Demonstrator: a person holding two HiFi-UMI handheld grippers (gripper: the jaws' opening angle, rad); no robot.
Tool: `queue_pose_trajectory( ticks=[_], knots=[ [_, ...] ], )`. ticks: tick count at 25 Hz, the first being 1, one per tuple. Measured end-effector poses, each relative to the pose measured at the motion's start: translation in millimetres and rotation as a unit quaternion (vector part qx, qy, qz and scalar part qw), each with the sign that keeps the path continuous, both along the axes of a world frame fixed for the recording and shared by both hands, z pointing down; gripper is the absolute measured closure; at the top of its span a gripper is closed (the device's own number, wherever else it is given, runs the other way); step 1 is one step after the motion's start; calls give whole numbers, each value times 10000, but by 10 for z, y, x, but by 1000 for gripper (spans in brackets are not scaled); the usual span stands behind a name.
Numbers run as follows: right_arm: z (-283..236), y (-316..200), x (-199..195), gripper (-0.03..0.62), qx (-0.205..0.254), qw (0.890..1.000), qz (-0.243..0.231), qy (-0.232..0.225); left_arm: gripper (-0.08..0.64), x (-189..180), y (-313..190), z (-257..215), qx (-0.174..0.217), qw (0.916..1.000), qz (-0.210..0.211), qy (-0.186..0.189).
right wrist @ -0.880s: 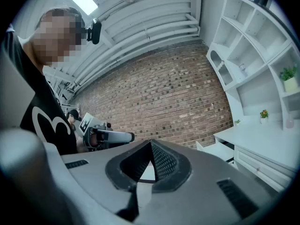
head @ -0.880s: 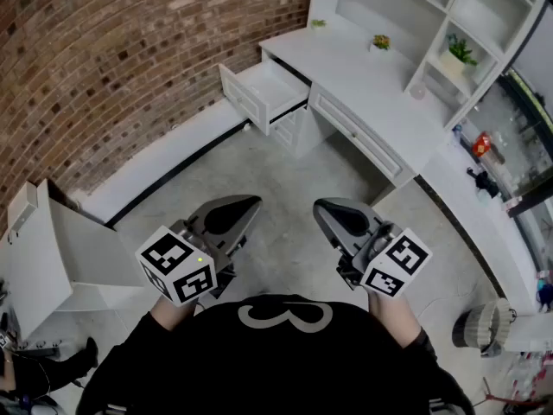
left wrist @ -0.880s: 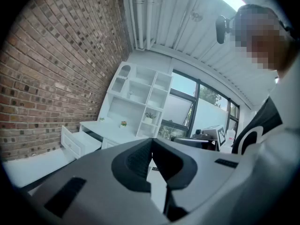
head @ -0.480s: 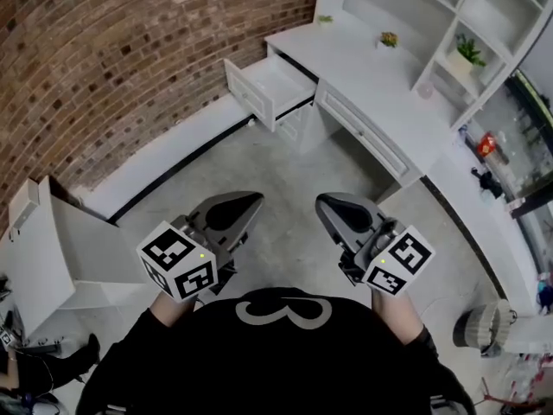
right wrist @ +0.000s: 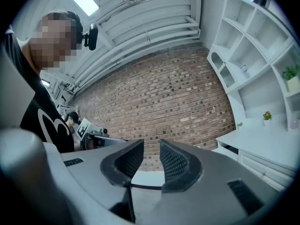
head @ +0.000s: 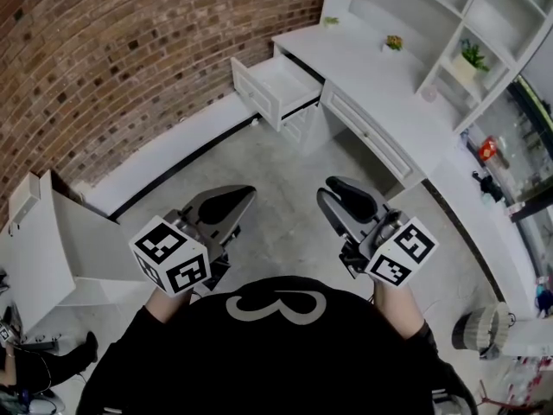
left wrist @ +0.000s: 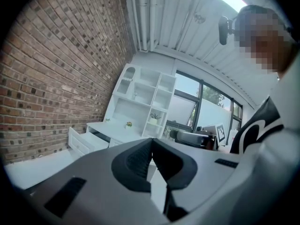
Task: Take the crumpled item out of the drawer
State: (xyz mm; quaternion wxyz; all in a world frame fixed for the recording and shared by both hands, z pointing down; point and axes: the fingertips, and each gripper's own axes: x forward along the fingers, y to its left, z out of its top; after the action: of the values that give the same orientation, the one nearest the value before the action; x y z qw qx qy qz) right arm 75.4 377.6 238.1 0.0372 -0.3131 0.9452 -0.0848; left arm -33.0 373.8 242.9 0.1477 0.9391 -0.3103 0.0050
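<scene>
The long white desk with shelves (head: 380,76) sits a bit closer in your head view than a moment ago. Its open white drawer (head: 256,85) is too far off to make out the crumpled item. Your right gripper (head: 328,188) has cracked its jaws slightly apart with nothing between them, and your left gripper (head: 246,194) stays pinched together, empty.

Upper left, brick wall (head: 130,41): red-brown with light mortar. White: drawer (head: 275,89), desk (head: 371,67), shelves (head: 432,15). Grey: floor (head: 285,171).
</scene>
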Motion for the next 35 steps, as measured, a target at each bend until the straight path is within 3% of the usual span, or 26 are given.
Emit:
queue_pose_trajectory(
  ticks=[10,14,26,35],
  knots=[
    [-50,-57,-57,284,185,9995,71,255,557,-140,3,-33,22,9998,-158,99],
    [-16,-124,-54,222,249,9988,71,421,557,-160,-50,-43,65,9997,-208,104],
    [237,-844,-15,202,238,9980,108,577,557,-195,-690,123,-62,9995,-323,26],
    [506,-2019,76,201,-116,9985,77,536,557,-171,-1809,347,-398,9980,-494,1]
  ],
)
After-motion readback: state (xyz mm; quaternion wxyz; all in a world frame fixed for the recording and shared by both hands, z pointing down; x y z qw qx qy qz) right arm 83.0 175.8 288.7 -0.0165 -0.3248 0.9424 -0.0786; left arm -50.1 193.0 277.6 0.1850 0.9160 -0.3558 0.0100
